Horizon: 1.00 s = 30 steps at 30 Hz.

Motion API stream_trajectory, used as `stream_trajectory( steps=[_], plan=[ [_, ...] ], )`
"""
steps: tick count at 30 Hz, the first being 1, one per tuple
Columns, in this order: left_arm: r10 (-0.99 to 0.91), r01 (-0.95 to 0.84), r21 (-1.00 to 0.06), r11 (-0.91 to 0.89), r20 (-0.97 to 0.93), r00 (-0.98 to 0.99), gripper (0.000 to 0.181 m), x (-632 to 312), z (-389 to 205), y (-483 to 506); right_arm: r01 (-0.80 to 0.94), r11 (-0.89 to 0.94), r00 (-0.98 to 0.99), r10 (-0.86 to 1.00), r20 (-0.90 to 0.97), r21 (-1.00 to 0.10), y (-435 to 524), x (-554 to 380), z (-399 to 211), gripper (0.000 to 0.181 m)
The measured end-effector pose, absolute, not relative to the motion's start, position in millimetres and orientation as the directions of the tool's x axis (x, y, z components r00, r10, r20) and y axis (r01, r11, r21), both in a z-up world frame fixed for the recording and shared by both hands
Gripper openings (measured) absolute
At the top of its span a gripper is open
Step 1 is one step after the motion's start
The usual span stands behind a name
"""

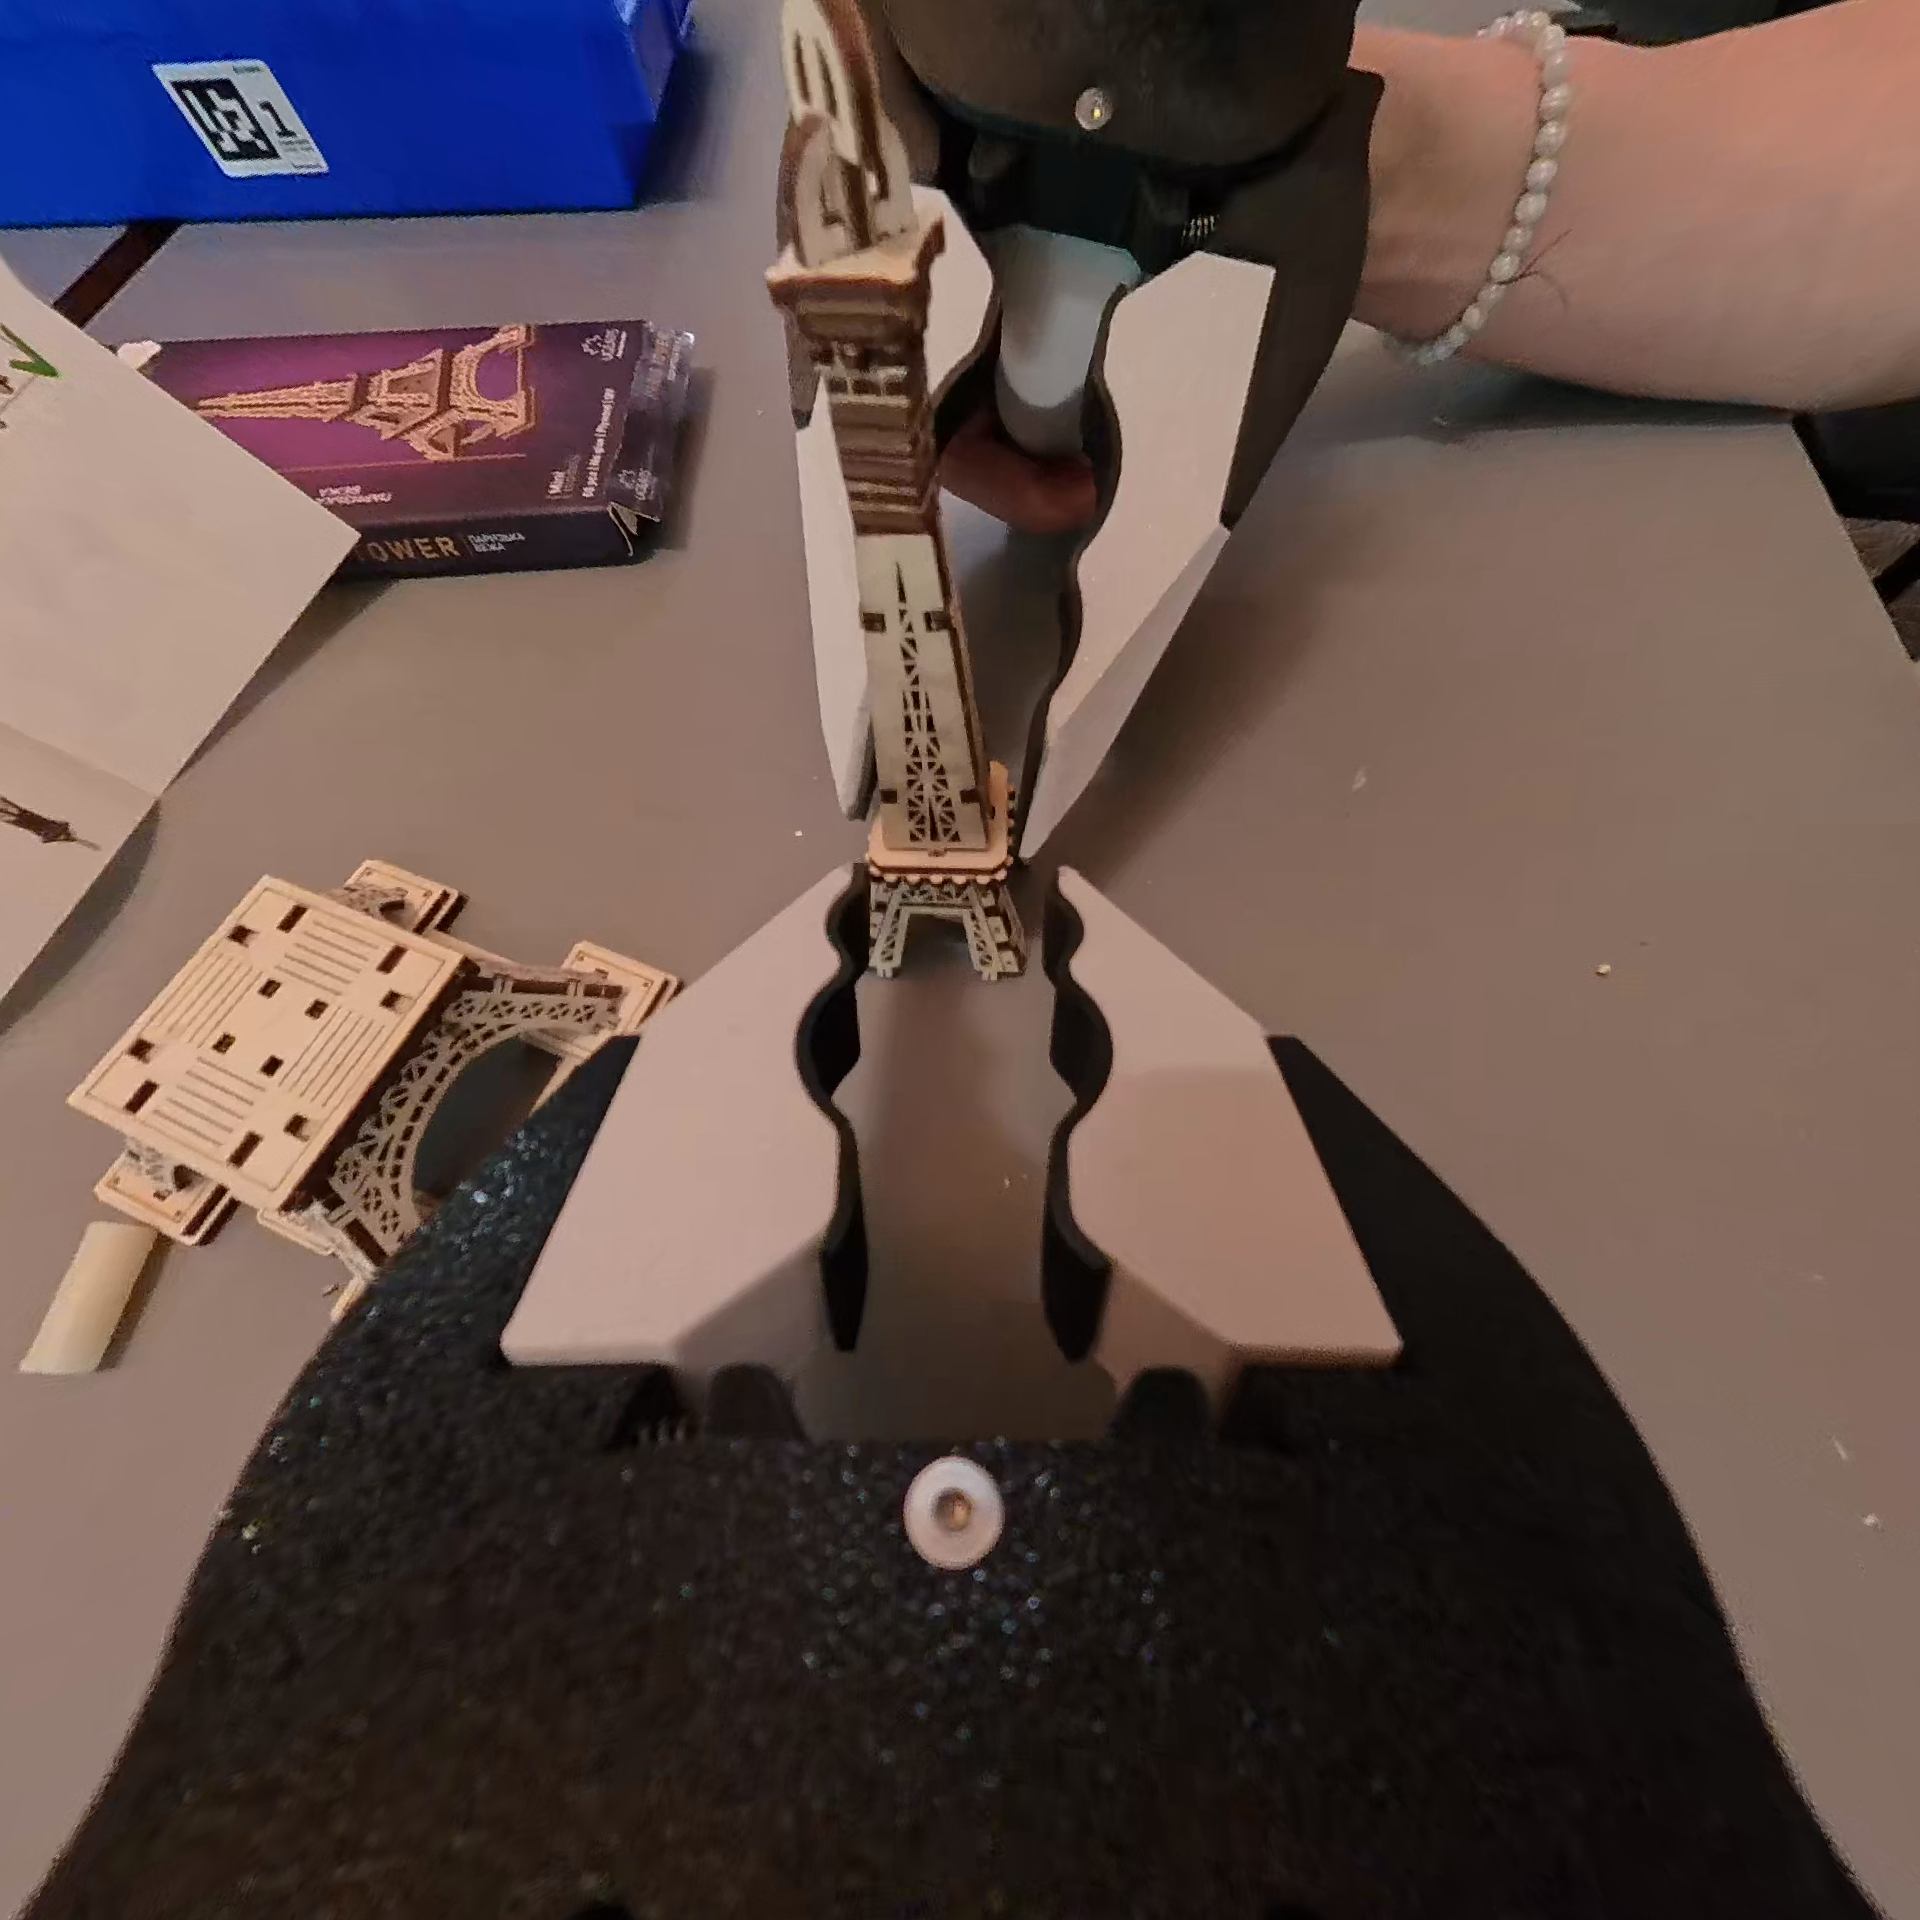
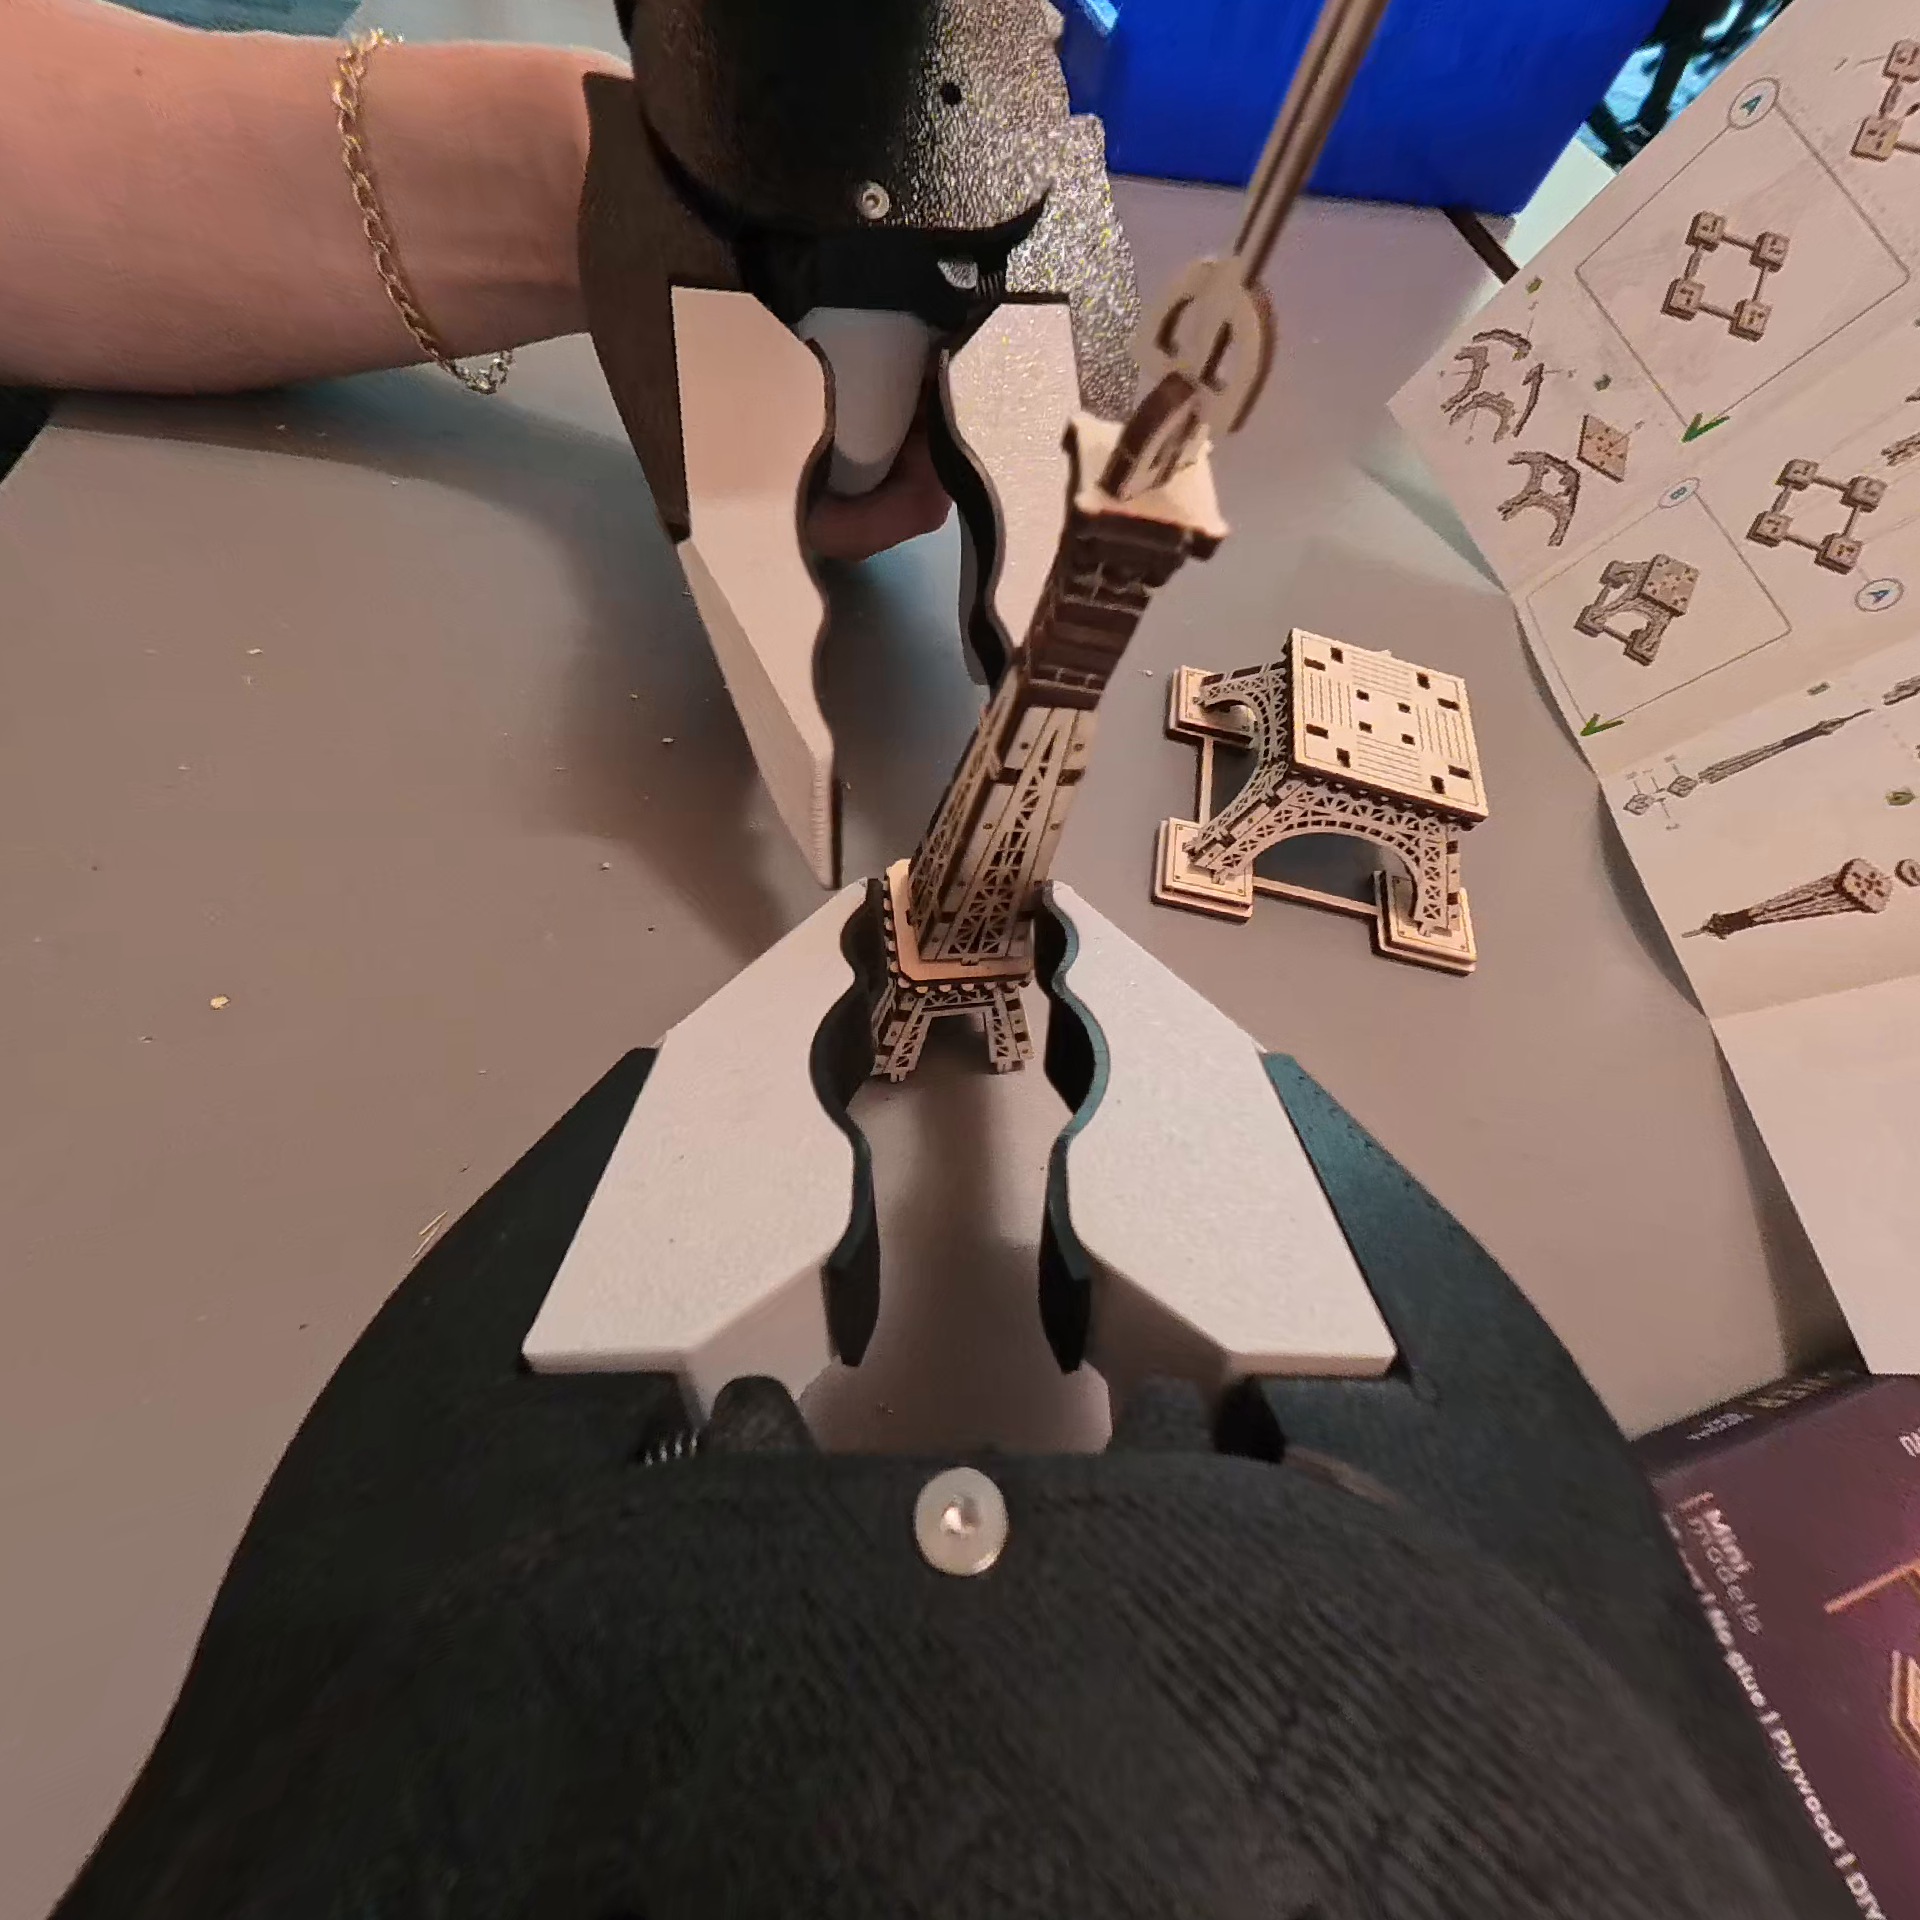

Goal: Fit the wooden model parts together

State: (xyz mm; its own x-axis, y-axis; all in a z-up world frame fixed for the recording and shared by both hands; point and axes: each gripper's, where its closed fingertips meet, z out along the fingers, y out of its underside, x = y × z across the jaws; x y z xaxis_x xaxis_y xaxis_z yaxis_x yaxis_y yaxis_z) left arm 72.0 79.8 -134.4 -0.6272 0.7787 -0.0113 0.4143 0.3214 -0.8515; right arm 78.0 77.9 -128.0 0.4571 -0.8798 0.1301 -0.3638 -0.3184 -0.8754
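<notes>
While the right gripper point(image 2: 951, 925) pinches the slim upper tower section point(image 2: 997, 821) at its little platform, the spire leans away to the right and the small legs hang between the fingertips. Whether those legs touch the grey table point(image 2: 364, 727) is hard to call. Facing it, the left gripper point(image 1: 951, 904) sits spread, its tips either side of the same legs with a gap showing on both sides. Off to one side, well apart, the arched base point(image 2: 1320, 790) stands on the table, slotted deck up and nothing holding it. Beyond that lie the instruction sheet point(image 2: 1714, 468) and the purple box point(image 1: 436, 436).

The danger looks like this: the thin lattice could crack if the left gripper closes hard on the legs. And with the section this tilted, the legs could miss the deck slots. An unheld base would likely skid or tip under a push.
</notes>
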Motion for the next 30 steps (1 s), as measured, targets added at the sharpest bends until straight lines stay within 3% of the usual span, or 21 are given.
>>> stream_trajectory(
  steps=[6, 9, 18, 30],
  plan=[
    [0.771, 0.389, -0.872, 0.297, -0.021, -0.636, 0.027, 70, -128, 77, -0.372, -0.306, 0.462, -0.880, 0.111, -0.876, 78, 78, -128, 0.026],
    [0.761, 0.413, -0.864, 0.289, -0.055, -0.646, 0.023, 73, -130, 75, -0.337, -0.299, 0.451, -0.884, 0.126, -0.893, 74, 74, -122, 0.042],
    [0.755, 0.415, -0.863, 0.287, -0.062, -0.652, 0.020, 71, -126, 72, -0.330, -0.290, 0.440, -0.889, 0.125, -0.899, 71, 71, -120, 0.018],
    [0.789, 0.469, -0.804, 0.365, -0.001, -0.615, 0.017, 68, -129, 69, -0.357, -0.322, 0.429, -0.890, 0.152, -0.877, 65, 66, -123, 0.019]
  ],
)
